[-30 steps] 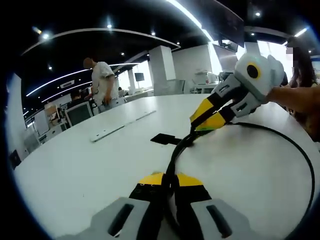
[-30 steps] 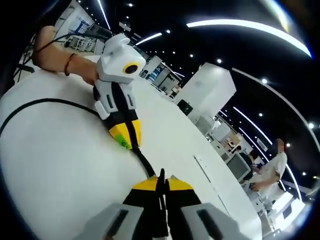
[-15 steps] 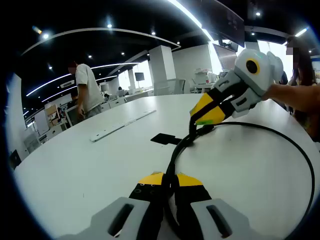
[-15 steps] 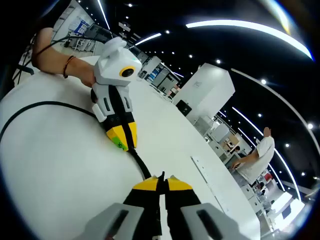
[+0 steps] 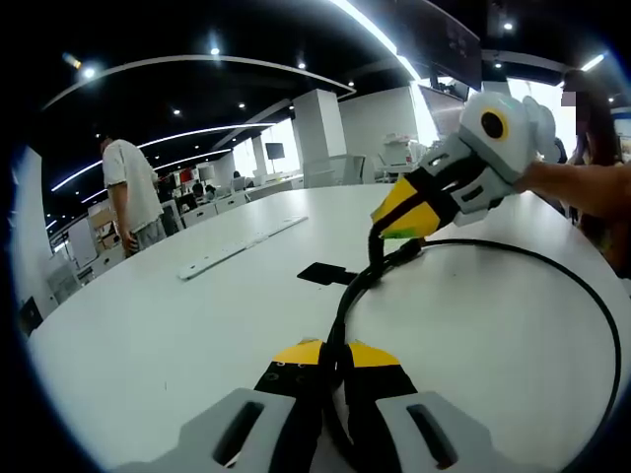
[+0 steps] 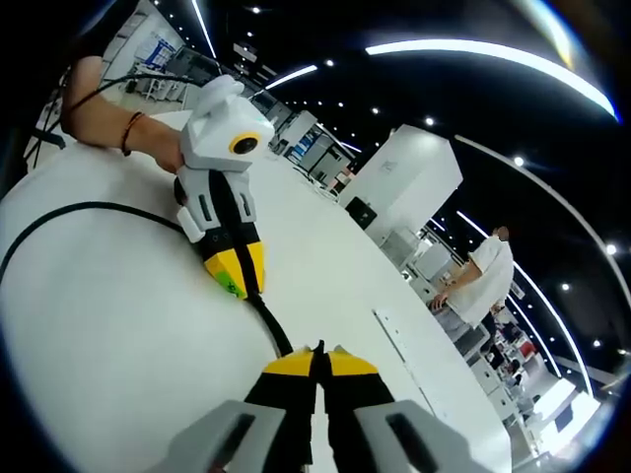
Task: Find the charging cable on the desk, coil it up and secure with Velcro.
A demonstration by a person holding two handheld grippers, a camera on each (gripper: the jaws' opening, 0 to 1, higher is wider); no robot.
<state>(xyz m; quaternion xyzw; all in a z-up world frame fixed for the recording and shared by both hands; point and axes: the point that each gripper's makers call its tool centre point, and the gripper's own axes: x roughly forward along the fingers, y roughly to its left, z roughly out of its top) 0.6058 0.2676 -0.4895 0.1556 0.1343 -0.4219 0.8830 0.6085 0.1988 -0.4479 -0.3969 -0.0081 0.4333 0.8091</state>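
Observation:
The black charging cable (image 5: 347,301) lies on the white table (image 5: 197,325). My left gripper (image 5: 328,357) is shut on it at the bottom of the left gripper view. From there the cable rises to my right gripper (image 5: 392,229), whose yellow tips are shut on it a little above the table. A wide loop (image 5: 601,315) sweeps round to the right. In the right gripper view my right gripper (image 6: 316,360) is shut on the cable (image 6: 268,323), which leads to the left gripper (image 6: 240,281). A flat black strap piece (image 5: 323,274) lies beside the cable.
A long white strip (image 5: 242,246) lies on the table at the left. A person (image 5: 128,197) stands beyond the table's far left edge, among desks and monitors. A hand and forearm (image 6: 118,133) hold the left gripper. The table's edge curves close on the right.
My right gripper has lifted its stretch of cable slightly off the table and tilted. The person in the background has walked leftward in the left gripper view. My left gripper has stayed put.

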